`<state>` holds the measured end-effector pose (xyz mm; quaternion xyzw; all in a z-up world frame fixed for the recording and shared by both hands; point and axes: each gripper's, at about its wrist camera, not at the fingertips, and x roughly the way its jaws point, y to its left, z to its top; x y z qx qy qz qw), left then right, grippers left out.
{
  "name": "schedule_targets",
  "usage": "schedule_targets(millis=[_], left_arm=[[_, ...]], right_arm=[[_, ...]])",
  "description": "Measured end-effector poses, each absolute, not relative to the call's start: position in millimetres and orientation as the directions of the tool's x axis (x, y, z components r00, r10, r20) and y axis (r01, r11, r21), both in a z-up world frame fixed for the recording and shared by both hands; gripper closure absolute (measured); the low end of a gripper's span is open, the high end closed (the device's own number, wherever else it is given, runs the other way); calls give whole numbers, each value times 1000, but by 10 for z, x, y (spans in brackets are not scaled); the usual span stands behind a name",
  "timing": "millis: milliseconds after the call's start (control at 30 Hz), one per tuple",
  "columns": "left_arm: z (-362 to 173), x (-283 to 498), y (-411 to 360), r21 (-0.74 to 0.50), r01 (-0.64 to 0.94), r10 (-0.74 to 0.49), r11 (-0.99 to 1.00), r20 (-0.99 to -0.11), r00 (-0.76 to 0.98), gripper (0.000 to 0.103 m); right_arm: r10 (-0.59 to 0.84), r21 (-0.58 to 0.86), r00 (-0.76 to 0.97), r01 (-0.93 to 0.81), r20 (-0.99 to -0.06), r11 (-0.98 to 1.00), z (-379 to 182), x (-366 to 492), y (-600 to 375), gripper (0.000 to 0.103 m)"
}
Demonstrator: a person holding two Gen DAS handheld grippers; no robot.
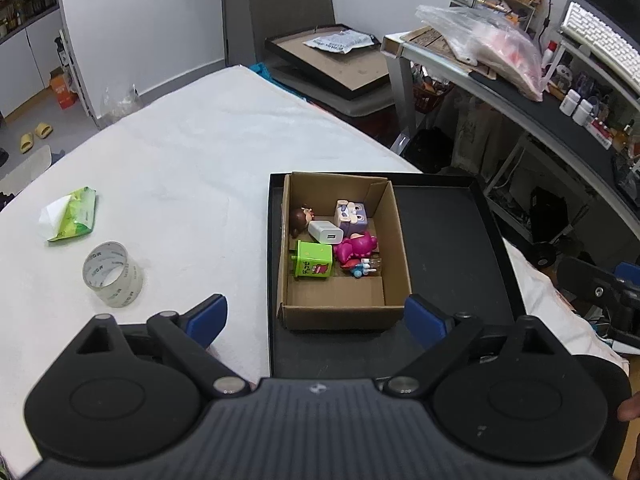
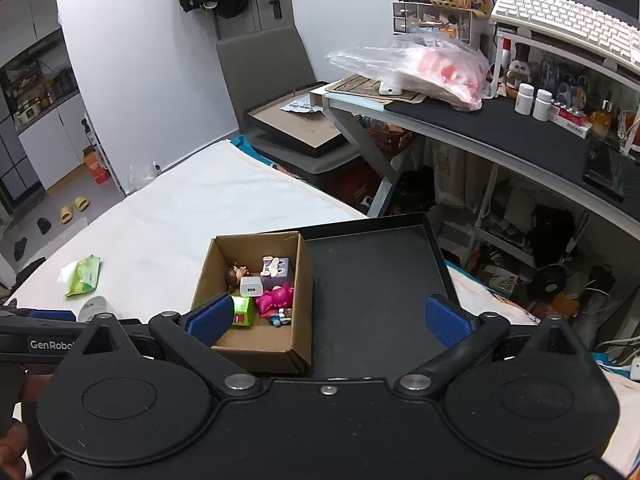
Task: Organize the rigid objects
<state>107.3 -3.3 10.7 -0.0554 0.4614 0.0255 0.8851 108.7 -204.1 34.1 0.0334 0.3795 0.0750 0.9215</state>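
Observation:
A cardboard box (image 1: 394, 236) (image 2: 302, 280) stands in the left part of a black tray (image 1: 448, 240) (image 2: 372, 280). Inside lie a green toy box (image 1: 314, 266) (image 2: 243, 311), a white charger (image 1: 326, 232) (image 2: 251, 286), a purple cube toy (image 1: 352, 214) (image 2: 276, 270), a pink figure (image 1: 354, 246) (image 2: 276, 298) and a brown figure (image 1: 299, 218) (image 2: 234, 274). My left gripper (image 1: 316, 320) is open, hovering near the box's front wall. My right gripper (image 2: 329, 320) is open above the tray's near side, empty. A roll of clear tape (image 1: 113, 272) and a green tissue pack (image 1: 74, 216) (image 2: 83, 274) lie on the white table.
The white table (image 1: 192, 152) (image 2: 192, 204) ends just beyond the tray. A cluttered desk (image 1: 520, 92) (image 2: 500, 124) stands at the right, a grey chair (image 1: 320, 60) (image 2: 280, 92) holding a black frame behind. The left gripper's body (image 2: 40, 340) shows at the right wrist view's left edge.

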Motion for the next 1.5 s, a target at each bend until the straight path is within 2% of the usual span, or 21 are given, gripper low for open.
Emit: schedule_targets(millis=[300,500,1500], left_arm=[[269,769,-62,-82,-84,-12,993,-782,623,8],[340,622,-117,-74,-79,-5,994,-761,649,7],[326,395,-226,-24,-83,37,996,-752,658,7]], right_arm=[[171,116,704,-126,-689,985,463,805,-2103,0],[189,164,698,-103,-691,981,495,702,-2226,0],[118,66,692,-101,-712,993,436,506,-2194,0]])
